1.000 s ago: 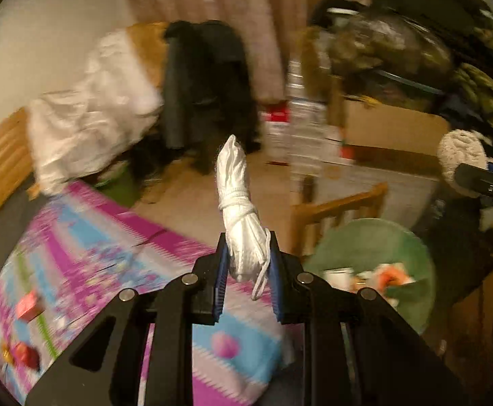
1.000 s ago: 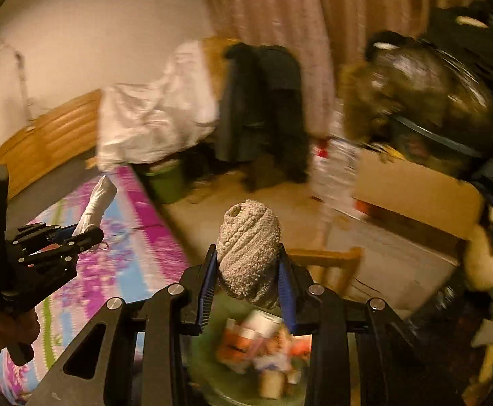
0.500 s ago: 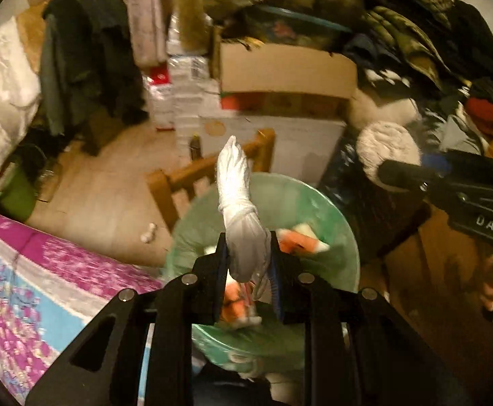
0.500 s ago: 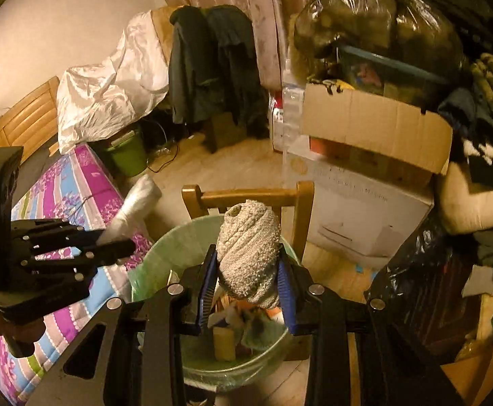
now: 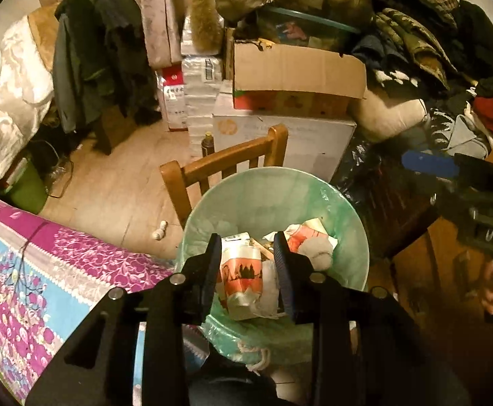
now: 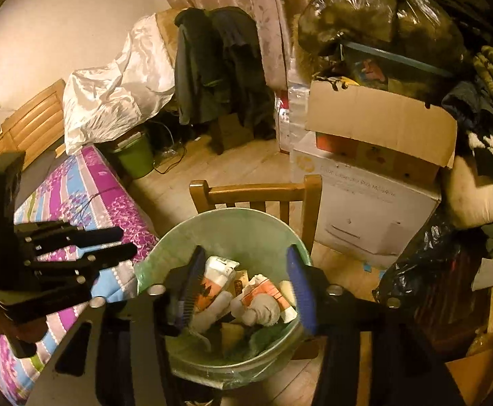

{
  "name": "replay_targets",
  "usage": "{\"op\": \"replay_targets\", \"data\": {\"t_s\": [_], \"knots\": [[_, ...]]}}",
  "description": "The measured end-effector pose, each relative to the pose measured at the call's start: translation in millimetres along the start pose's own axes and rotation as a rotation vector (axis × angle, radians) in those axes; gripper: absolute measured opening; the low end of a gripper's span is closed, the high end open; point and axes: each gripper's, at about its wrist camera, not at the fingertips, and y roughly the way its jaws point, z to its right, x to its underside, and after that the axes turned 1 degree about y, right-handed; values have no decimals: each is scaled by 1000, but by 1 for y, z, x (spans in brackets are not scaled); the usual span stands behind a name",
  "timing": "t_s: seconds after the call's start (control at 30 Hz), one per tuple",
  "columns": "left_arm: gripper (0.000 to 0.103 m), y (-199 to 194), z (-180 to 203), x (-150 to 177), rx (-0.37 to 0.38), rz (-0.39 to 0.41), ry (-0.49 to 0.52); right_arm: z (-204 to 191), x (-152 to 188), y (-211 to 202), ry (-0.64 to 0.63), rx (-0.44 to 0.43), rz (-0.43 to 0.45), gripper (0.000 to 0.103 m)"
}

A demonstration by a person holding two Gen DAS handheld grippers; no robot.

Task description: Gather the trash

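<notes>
Both tools hung over the trash bin (image 5: 348,209), which was lined with a pale green bag and stood against a wooden chair (image 5: 226,162) beside the bed (image 5: 26,260). The left tool (image 5: 248,264) had its jaws opening, a modest gap with nothing between them. The right tool (image 6: 244,282) stood wide, its jaws opening and empty too. In the bin lay a rolled grey towel (image 6: 260,311) and white bundle (image 6: 212,308) among orange-printed wrappers (image 5: 241,270).
</notes>
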Motion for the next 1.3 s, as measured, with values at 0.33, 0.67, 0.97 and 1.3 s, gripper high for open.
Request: {"op": "replay_targets", "data": {"t_s": [0.33,0.67,0.97,1.3], "knots": [[97,-67,12,24,-86,235,-10,-27,51,-57,-86,219,346,99],[97,-115,12,64,-140,336,-77,4,87,-82,178,267,287,99],[97,-132,34,92,-82,328,32,4,111,-97,248,233,296,99],[97,-130,27,102,-94,284,31,-23,112,-98,136,231,284,99]]}}
